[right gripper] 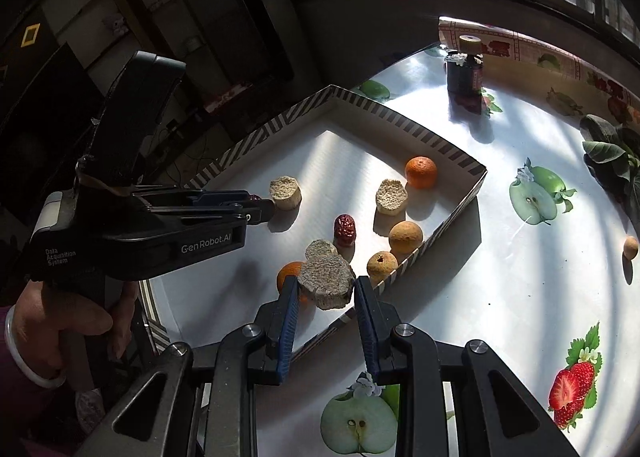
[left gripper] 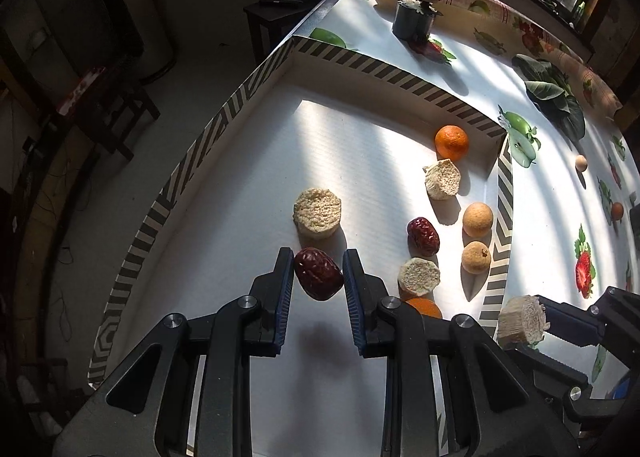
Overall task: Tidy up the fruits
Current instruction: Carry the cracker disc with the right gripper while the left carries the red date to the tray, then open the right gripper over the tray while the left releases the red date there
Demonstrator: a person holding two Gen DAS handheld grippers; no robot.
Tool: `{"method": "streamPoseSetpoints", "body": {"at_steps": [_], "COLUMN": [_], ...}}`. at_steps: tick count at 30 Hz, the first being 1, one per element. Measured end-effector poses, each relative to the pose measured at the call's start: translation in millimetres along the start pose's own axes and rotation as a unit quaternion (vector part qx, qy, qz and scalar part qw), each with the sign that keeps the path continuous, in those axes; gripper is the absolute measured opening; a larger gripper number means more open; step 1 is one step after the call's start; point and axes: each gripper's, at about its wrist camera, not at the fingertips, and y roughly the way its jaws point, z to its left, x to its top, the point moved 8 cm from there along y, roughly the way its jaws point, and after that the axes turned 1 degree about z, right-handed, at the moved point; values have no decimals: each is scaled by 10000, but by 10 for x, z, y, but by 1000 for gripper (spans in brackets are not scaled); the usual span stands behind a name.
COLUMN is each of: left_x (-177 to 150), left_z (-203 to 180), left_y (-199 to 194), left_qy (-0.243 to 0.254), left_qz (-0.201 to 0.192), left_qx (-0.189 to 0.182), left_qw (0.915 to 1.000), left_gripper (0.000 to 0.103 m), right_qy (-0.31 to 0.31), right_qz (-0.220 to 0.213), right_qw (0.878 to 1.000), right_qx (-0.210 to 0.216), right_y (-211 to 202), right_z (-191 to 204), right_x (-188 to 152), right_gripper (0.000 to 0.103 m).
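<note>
Left tool half hides an orange

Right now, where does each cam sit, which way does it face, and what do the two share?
Left wrist: on the left gripper, facing steeply down into the tray; own fingers clamp a red date; the right gripper's tip enters at right.
Right wrist: on the right gripper, angled down over the tray's near corner; own fingers clamp a corn piece; left gripper and hand show at left.
Shared: tray, far orange, black jar, corn piece.
</note>
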Motion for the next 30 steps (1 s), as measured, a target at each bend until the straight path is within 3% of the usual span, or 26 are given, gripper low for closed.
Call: {"method": "streamPoseSetpoints", "body": {"at_steps": [11, 22, 23, 27, 30], "left_x": [-49, -86, -83, -75, -37], "left_z": [133, 230, 233, 254, 229], "left_y": [102, 202, 202, 169, 110], "left_qy": [-73, -246, -237, -332, -335], "left_qz": [114, 265, 260, 213, 137], "left_qx": [6, 93, 125, 140, 192], "left_qw": [9999, 9993, 9993, 9991, 9992], "left_gripper": [24, 25, 28, 62, 64], "right_qy": [-192, -388, -430, -428, -335], "right_qz": [544, 814, 767, 740, 648], "right_qw": [9965, 9947, 9950, 9949, 9958], "right_qx": [604, 490, 466, 536, 546], "right_y": [437, 784, 788, 755, 641], "right_z": [378, 494, 505, 552, 488], "right_x": [-122, -237, -238, -244, -237], "right_gripper": [27, 27, 29, 41, 42]}}
